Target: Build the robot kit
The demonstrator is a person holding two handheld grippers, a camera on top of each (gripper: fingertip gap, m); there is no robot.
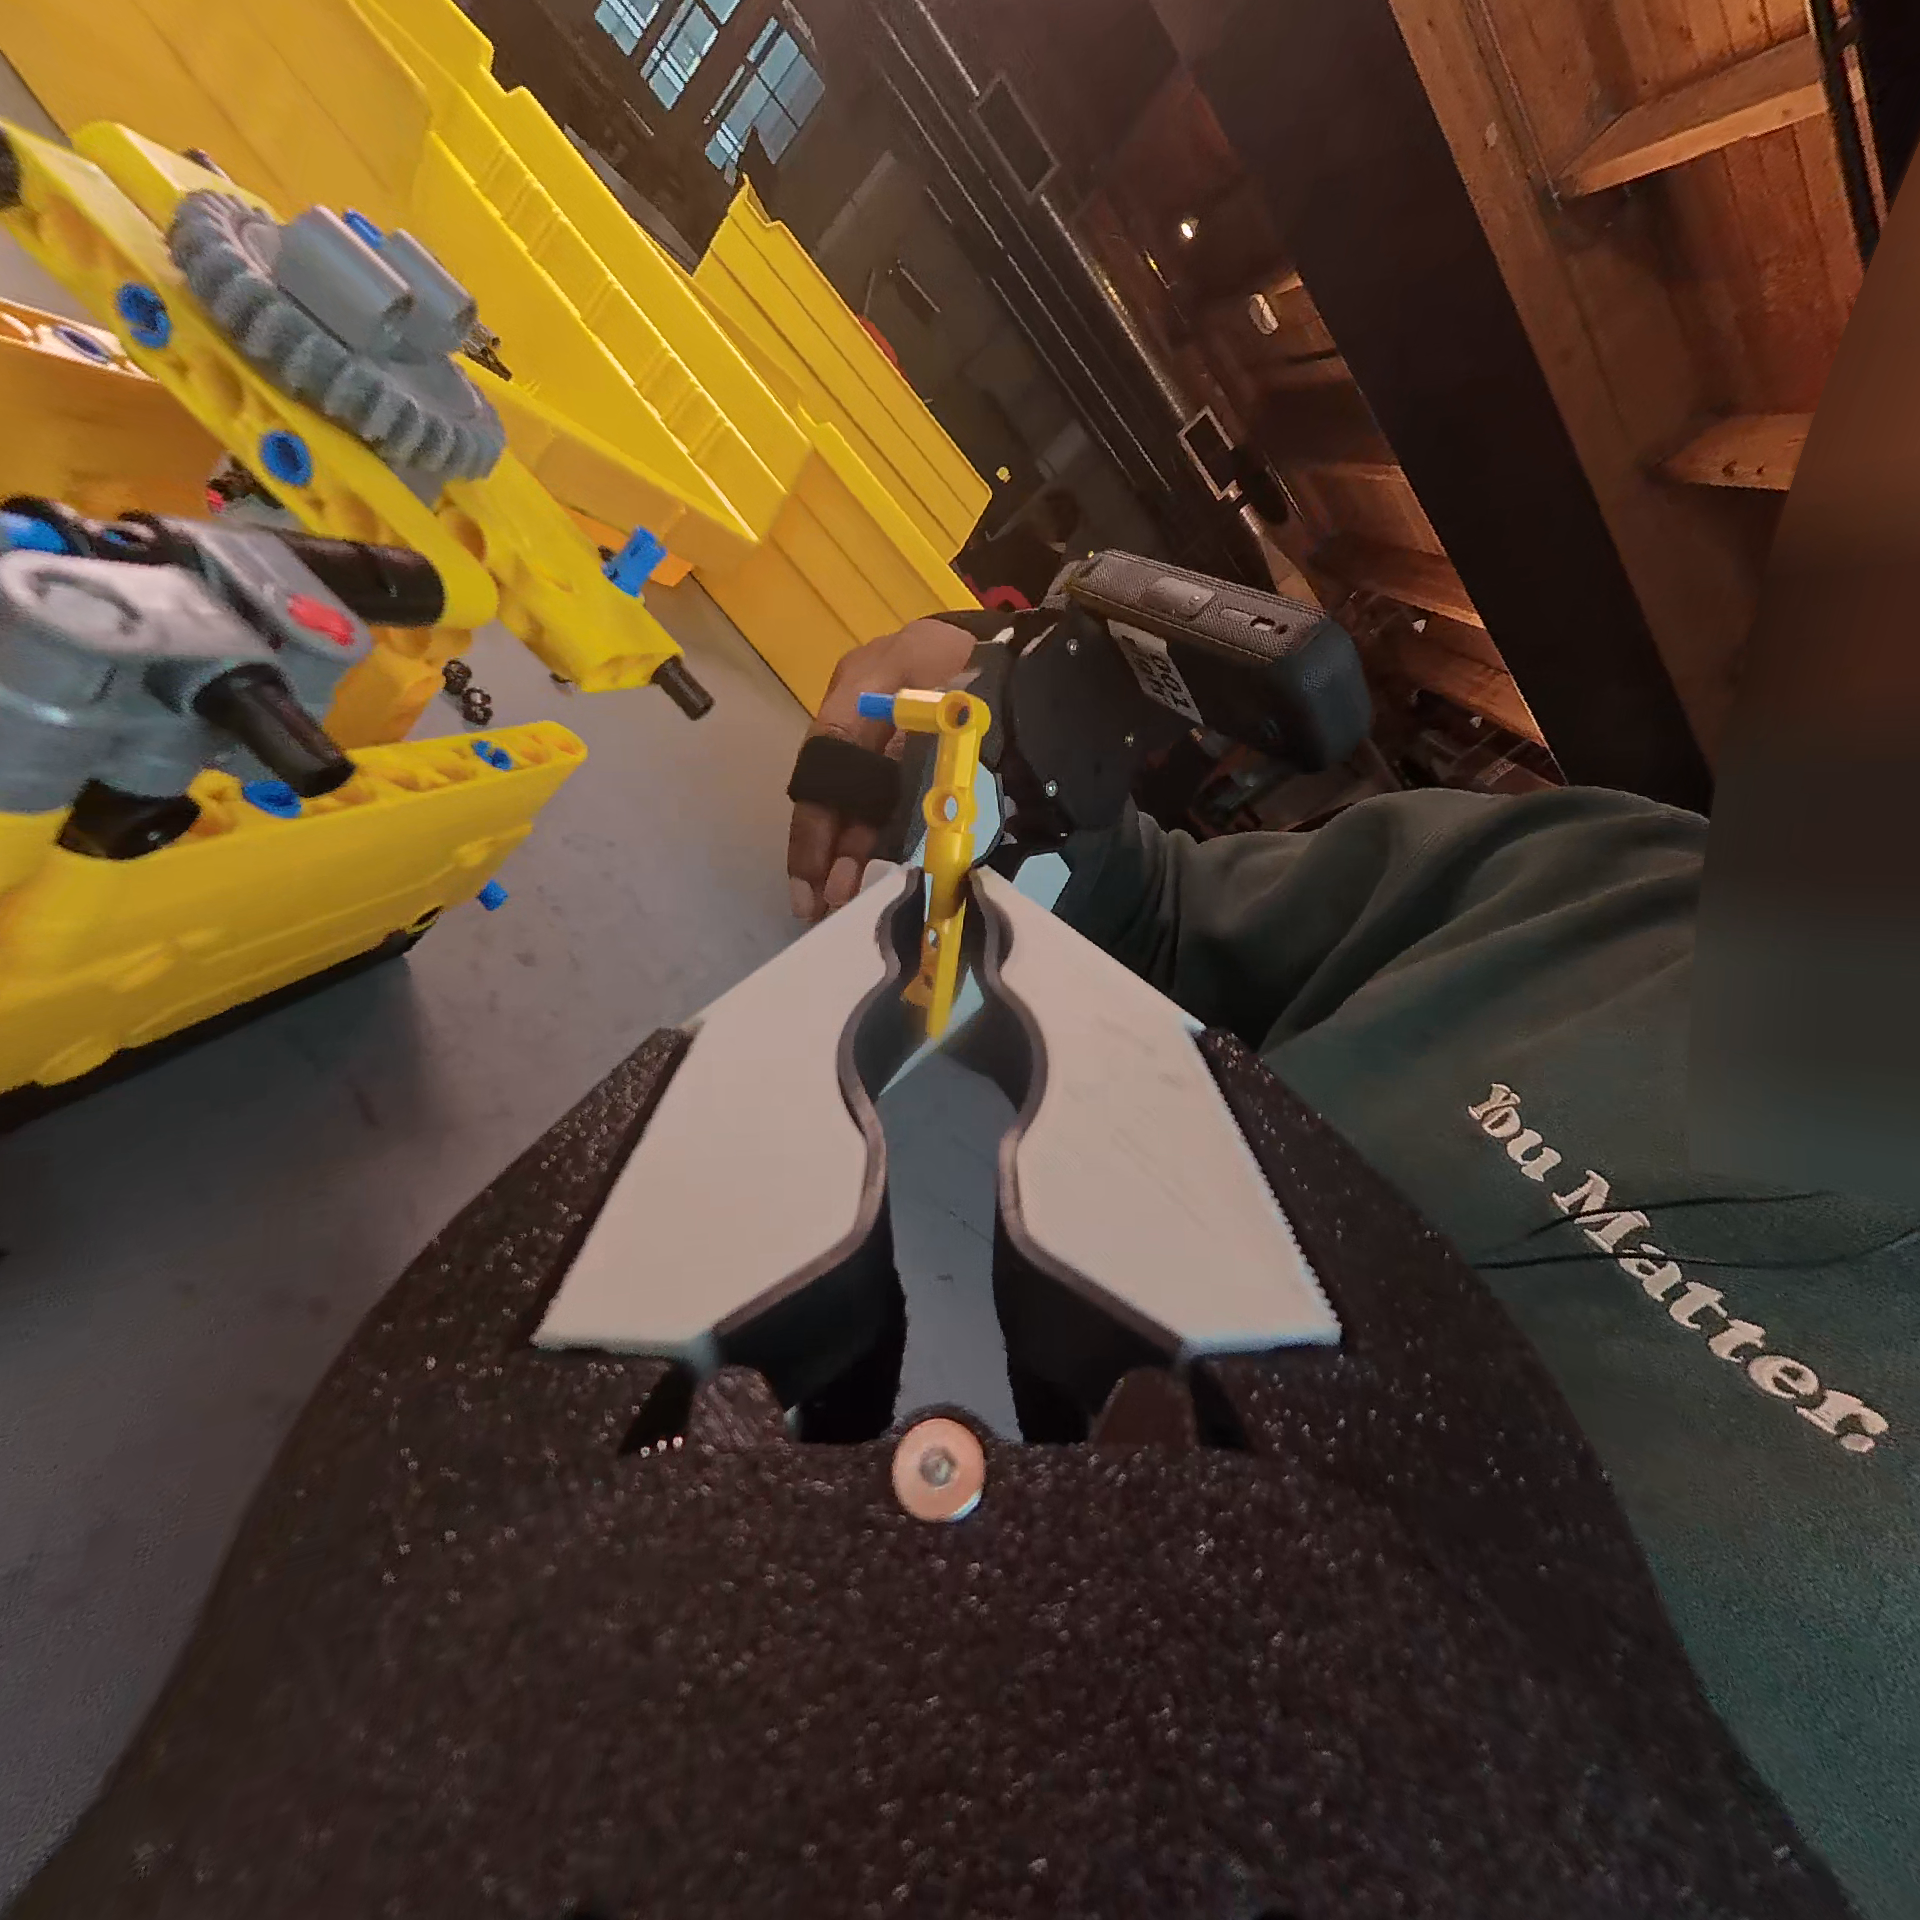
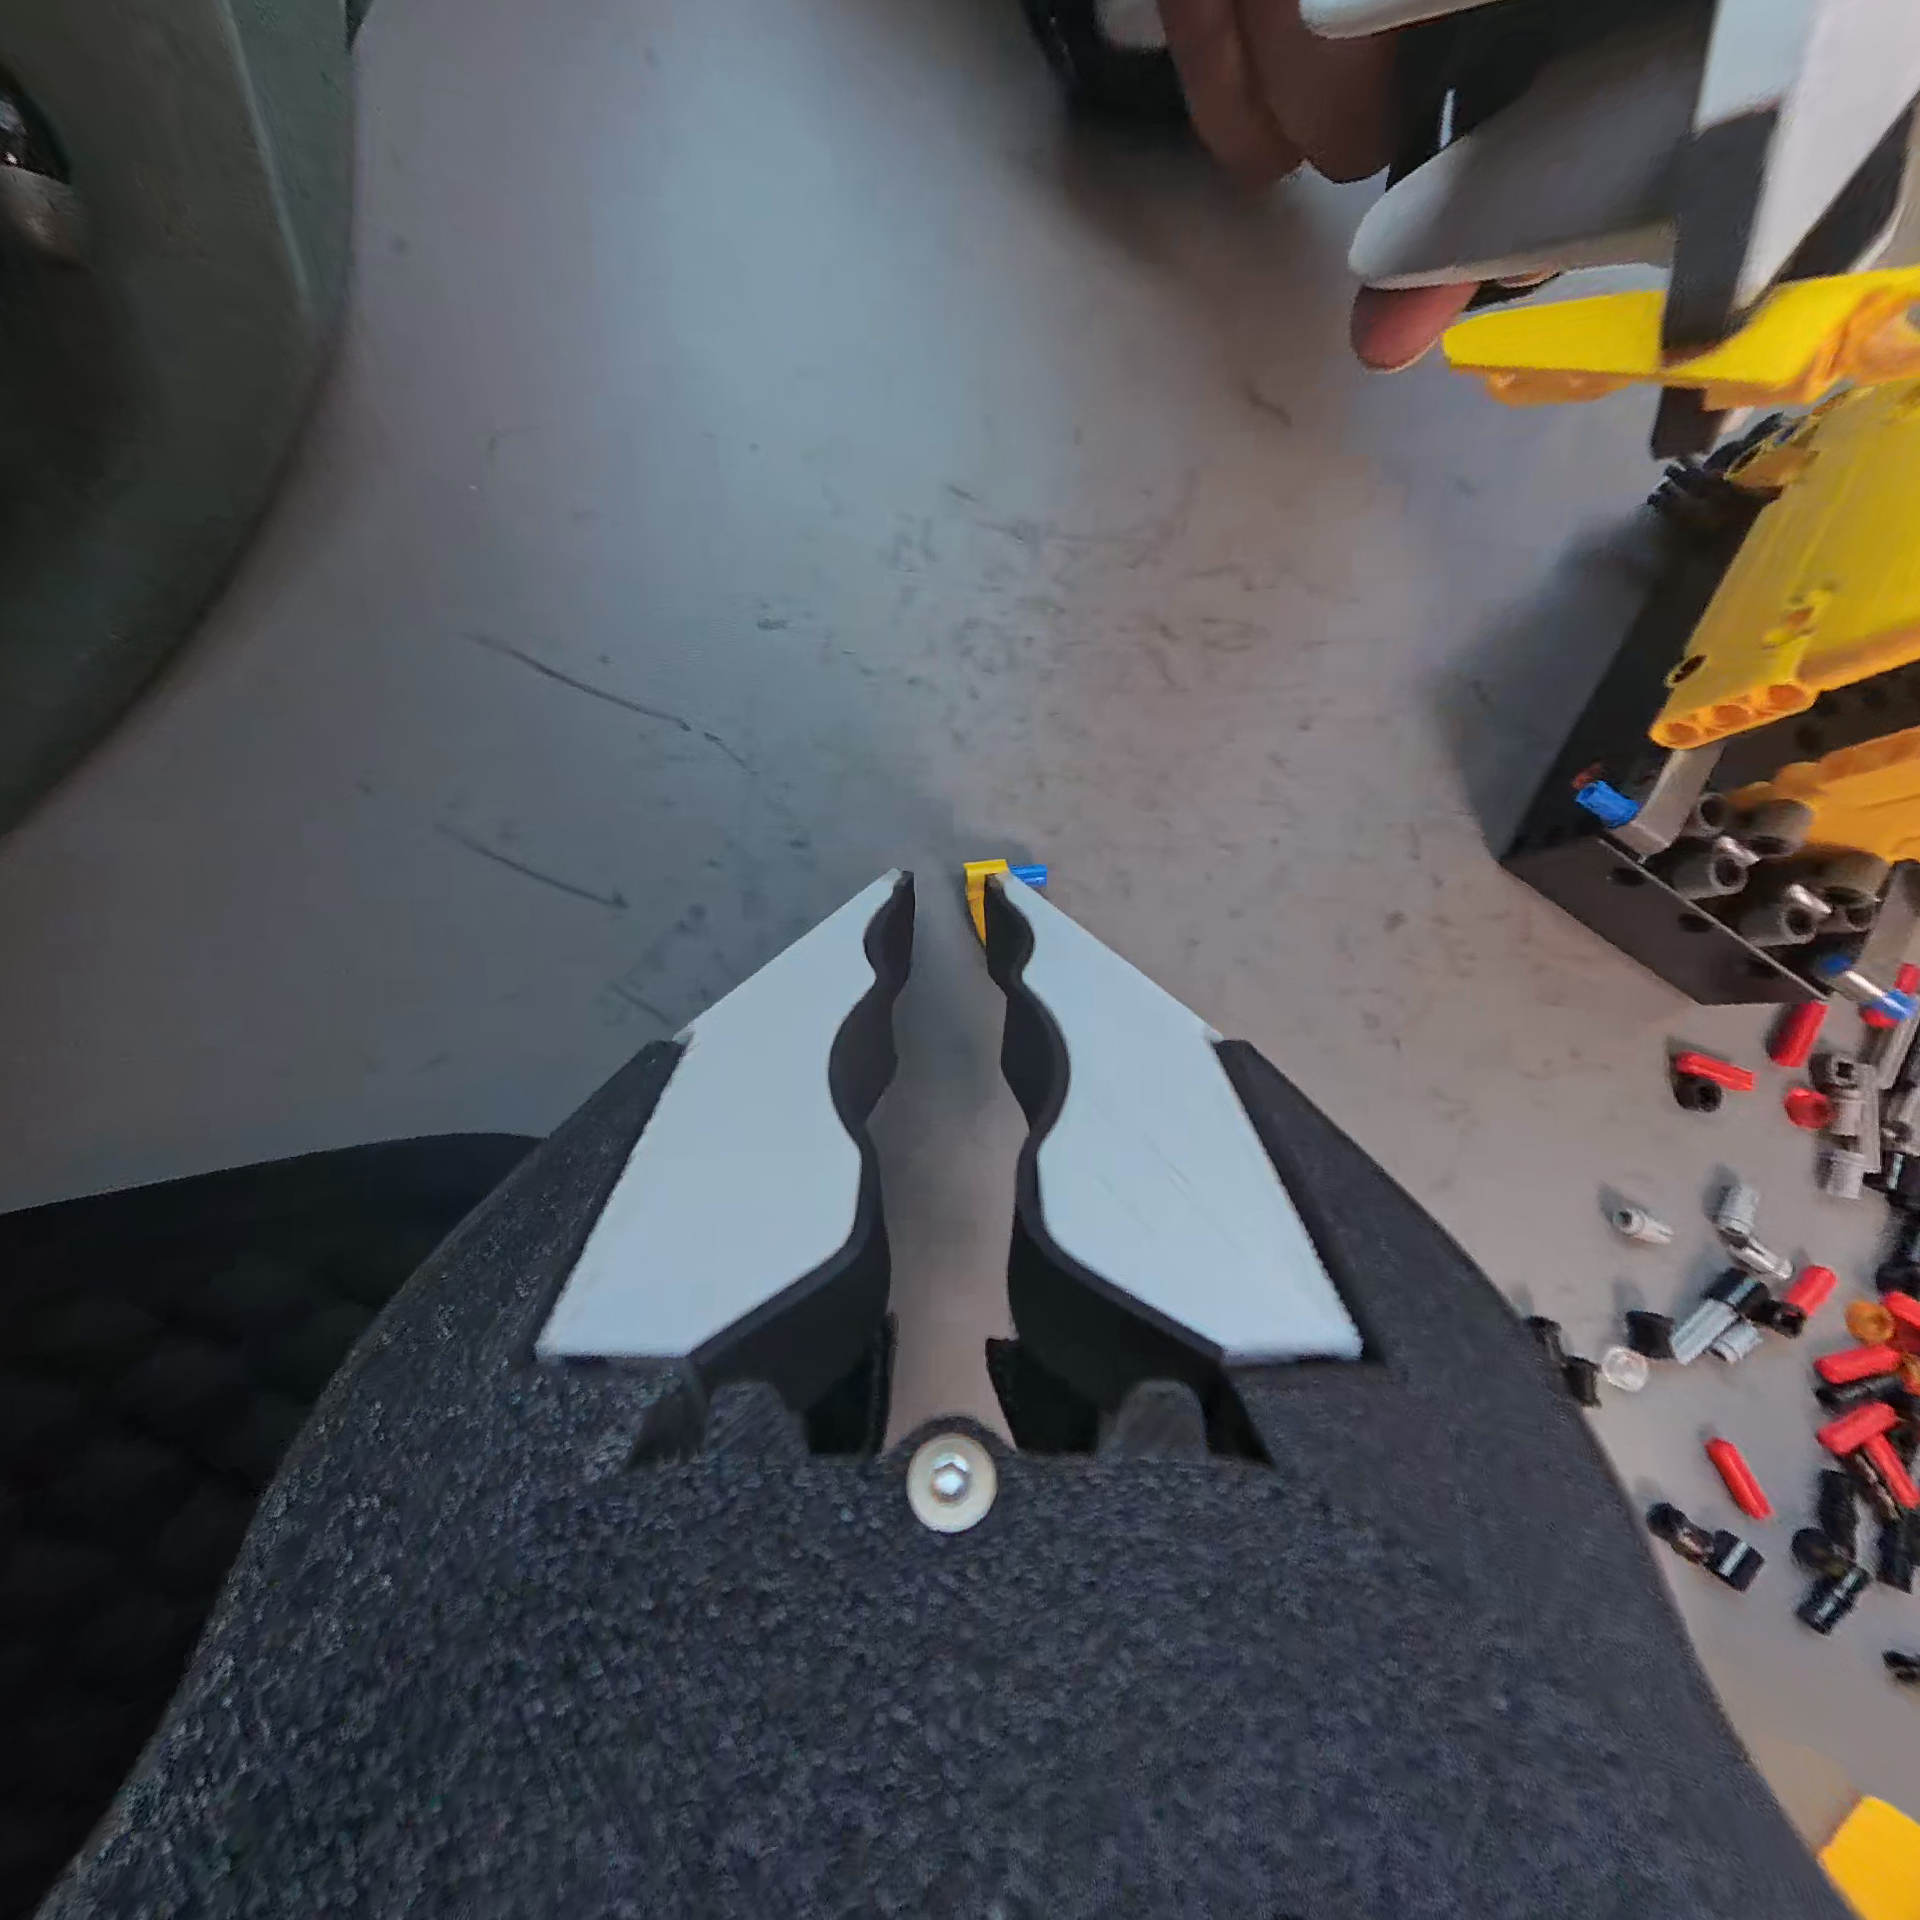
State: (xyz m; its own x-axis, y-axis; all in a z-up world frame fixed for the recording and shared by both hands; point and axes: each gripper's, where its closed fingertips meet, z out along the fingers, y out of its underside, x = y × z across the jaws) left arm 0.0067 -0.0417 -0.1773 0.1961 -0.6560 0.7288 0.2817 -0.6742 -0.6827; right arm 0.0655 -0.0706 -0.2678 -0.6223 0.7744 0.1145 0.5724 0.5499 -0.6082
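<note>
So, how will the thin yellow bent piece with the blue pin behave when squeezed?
The yellow piece looks like rigid plastic, so it is probably stiff and very light. It is narrow and smooth, so it may pivot or slip in a grip. The blue pin is only plugged into one end and might pop out if knocked.

1. Yellow beam [image 1: 948,831] with a blue pin [image 1: 876,707], at 12 o'clock.
2. Yellow model [image 1: 260,582] with grey gears and blue pins, at 10 o'clock.
3. Grey table [image 2: 831,520].
4. Red, black and grey loose pieces [image 2: 1808,1382], at 4 o'clock.
</note>
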